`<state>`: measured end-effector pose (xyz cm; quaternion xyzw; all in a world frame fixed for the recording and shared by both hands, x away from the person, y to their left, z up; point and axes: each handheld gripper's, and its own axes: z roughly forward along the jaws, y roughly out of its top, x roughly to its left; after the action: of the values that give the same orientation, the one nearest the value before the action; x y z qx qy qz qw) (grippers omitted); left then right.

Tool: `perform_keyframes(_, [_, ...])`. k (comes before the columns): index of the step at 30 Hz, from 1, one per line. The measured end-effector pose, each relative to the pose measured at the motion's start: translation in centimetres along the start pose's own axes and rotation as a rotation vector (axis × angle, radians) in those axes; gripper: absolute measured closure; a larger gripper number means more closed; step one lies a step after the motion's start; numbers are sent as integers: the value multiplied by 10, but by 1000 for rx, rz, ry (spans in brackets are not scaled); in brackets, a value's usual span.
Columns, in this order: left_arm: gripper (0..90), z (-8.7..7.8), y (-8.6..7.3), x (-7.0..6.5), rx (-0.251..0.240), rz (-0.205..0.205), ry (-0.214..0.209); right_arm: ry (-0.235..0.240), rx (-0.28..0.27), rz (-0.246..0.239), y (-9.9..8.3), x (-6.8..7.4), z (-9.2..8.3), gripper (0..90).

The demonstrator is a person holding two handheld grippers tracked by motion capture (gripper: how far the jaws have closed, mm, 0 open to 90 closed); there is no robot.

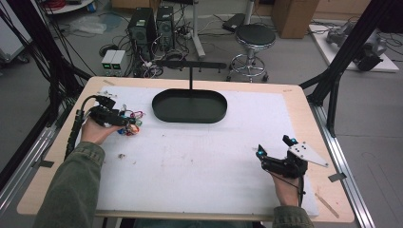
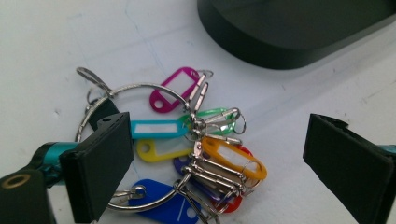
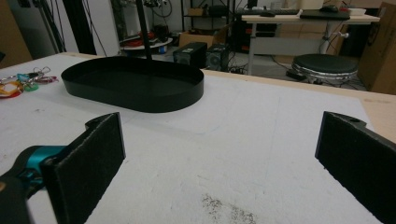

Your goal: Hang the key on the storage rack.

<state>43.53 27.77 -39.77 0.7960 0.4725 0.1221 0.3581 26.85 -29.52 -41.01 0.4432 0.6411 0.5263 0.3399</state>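
A bunch of coloured key tags on a metal ring lies on the white mat at the left. My left gripper hovers right over the bunch, open, with its jaws on either side of the tags and nothing clamped. A black oval tray with an upright post sits at the back middle, and its rim shows beyond the tags. My right gripper rests open near the front right of the mat, facing the tray and the distant tags.
The white mat covers most of a wooden table. A dirty smudge marks the mat before the right gripper. Beyond the table stand a stool, computer cases and tangled cables on the floor.
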Motion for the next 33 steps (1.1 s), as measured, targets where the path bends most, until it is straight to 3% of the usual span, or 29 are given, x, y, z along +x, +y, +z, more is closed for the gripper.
perform_keyframes(5, [160,8,-1,-5,52,5,-10,3,4,6,0,0,0,4])
perform_keyframes(10, [206,16,-3,-9,107,0,29,1,1,2,0,0,0,4])
perform_keyframes(18, [329,23,-4,-14,143,20,63,-9,1,2,0,0,-1,4])
perform_keyframes(22, [510,27,-5,-17,164,35,81,-16,4,-1,0,0,-1,4])
perform_keyframes(23, [631,28,-5,-18,159,29,82,-19,1,-1,0,0,-1,4])
perform_keyframes(28, [761,27,-4,-12,152,-26,15,-24,-2,-4,0,-1,-2,4])
perform_keyframes(30, [769,25,-4,-7,163,-47,-19,-26,2,1,0,-1,-2,4])
perform_keyframes(33, [772,23,-5,-9,168,-5,29,-25,-4,-3,0,-2,-2,4])
